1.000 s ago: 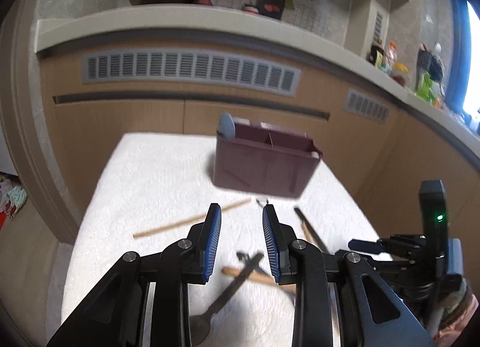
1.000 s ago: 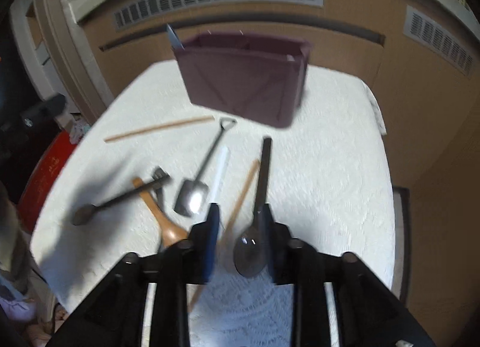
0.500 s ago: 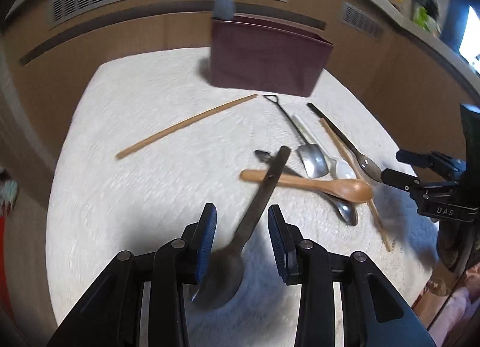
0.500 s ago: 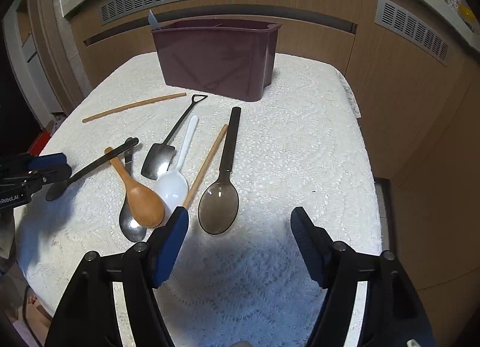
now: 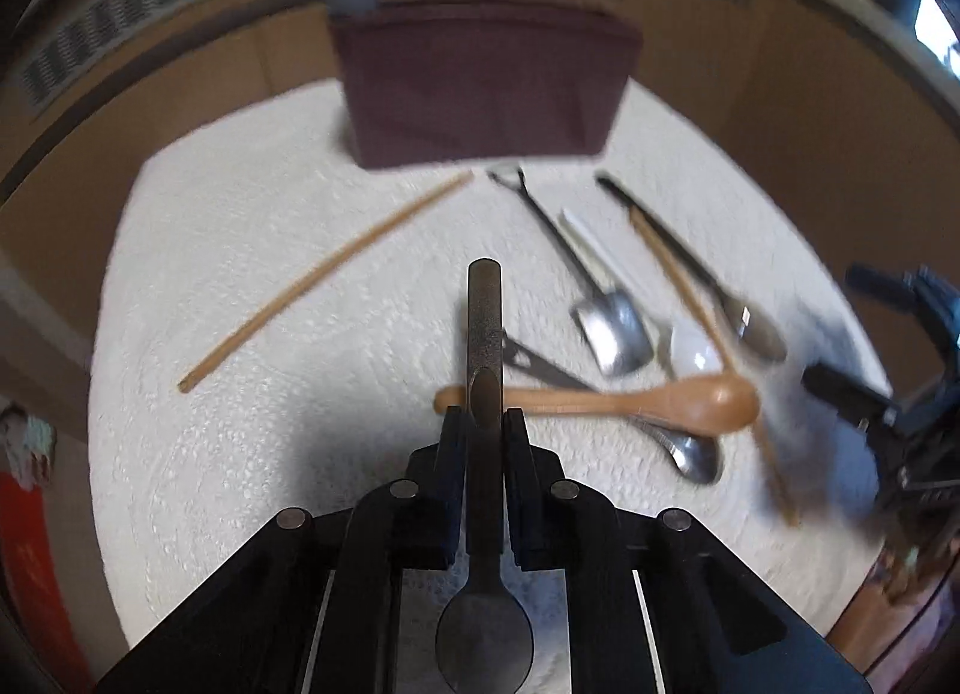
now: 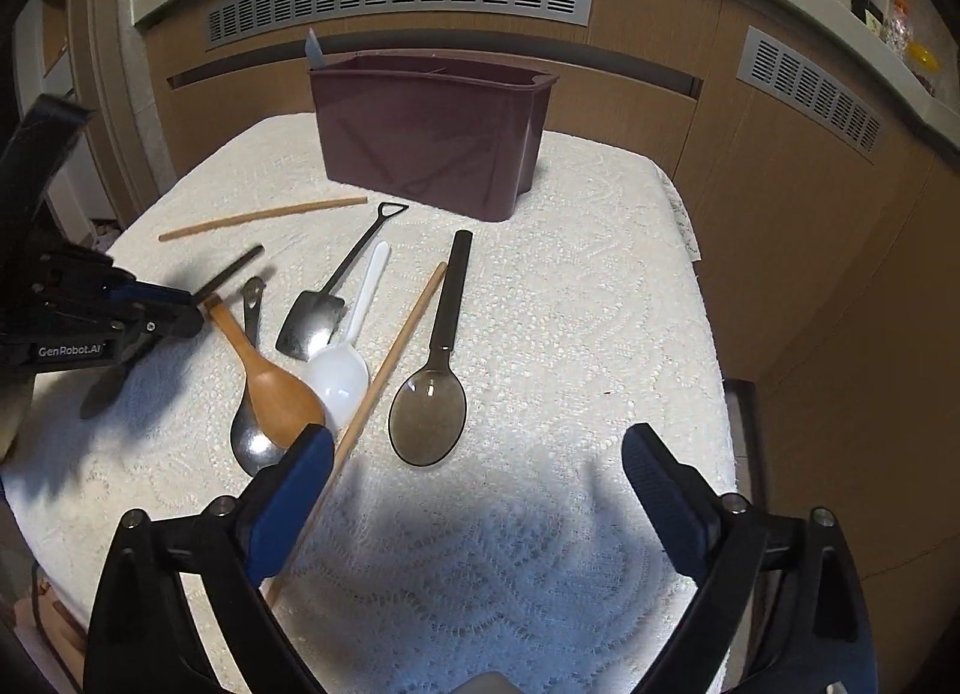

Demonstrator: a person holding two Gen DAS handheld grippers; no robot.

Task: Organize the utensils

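The left gripper point(image 5: 485, 424) is clenching the handle of a dark metal spoon point(image 5: 485, 622). Its bowl is lying nearest the camera, and its long axis is pointing straight away toward the maroon holder point(image 5: 480, 88). The right gripper point(image 6: 474, 454) is opening wide, with nothing between its 2 fingers. Just beyond it, a smoky plastic spoon point(image 6: 429, 412) is lying on the white cloth point(image 6: 570, 334), handle pointing toward the holder. Beside it, a wooden spoon point(image 6: 282, 394) and a white spoon point(image 6: 339, 373) are lying. Farther away, 1 chopstick point(image 6: 264, 217) is lying crosswise before the holder.
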